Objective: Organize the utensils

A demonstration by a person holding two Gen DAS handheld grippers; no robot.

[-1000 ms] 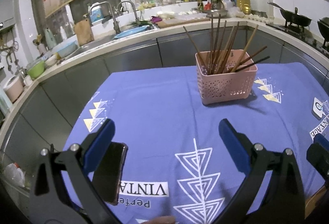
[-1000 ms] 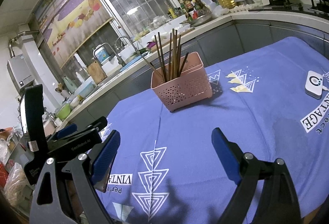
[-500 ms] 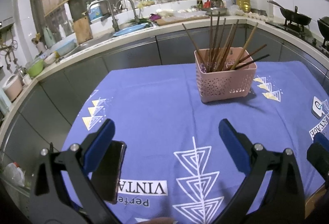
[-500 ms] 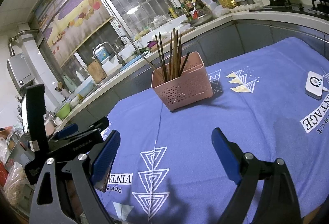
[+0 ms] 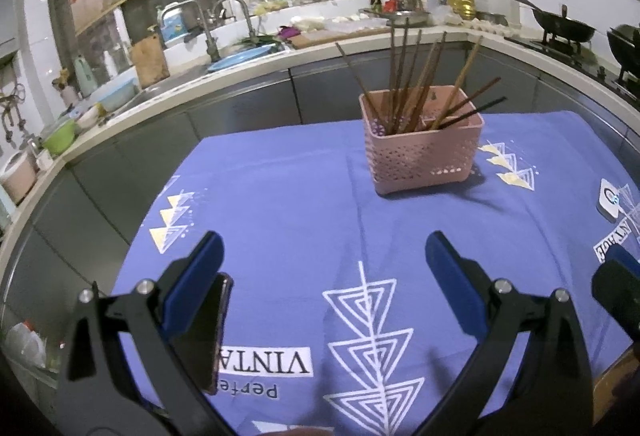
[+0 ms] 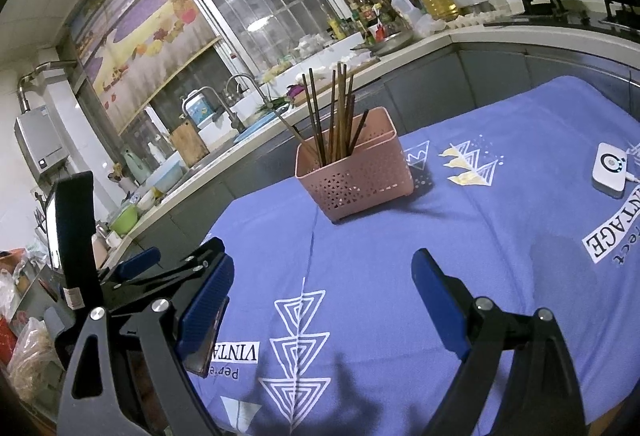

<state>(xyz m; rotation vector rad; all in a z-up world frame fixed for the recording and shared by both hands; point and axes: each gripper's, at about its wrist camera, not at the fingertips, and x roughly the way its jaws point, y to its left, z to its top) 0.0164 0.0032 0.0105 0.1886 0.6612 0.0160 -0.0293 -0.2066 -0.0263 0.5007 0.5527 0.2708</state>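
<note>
Pink plastic, pierced with small holes: the basket (image 5: pixel 422 151) stands upright on the blue cloth (image 5: pixel 304 203), well ahead of both grippers and a little to the right of the left one's line. In it lean the chopsticks (image 5: pixel 416 83), brown and dark, a bunch standing near upright and a few splayed out toward the right rim.

The left gripper (image 5: pixel 322 268) hangs low over the near part of the cloth with its blue pads wide apart and nothing between them. Just beside its left finger, a dark phone (image 5: pixel 208 336) lies at the cloth's edge, partly hidden by that finger.

The right gripper (image 6: pixel 322 290) is likewise spread wide, empty, above the white triangle print. From it, the basket (image 6: pixel 354 175) sits ahead and slightly left of centre, and the chopsticks (image 6: pixel 336 111) rise from the basket's left part. To this gripper's left, the left gripper (image 6: pixel 152 268) shows side-on, close by. Far to its right, a small white device (image 6: pixel 610 167) rests on the cloth near the printed lettering.

Behind the table runs a cluttered counter (image 5: pixel 248 63) with a tap and a sink.
</note>
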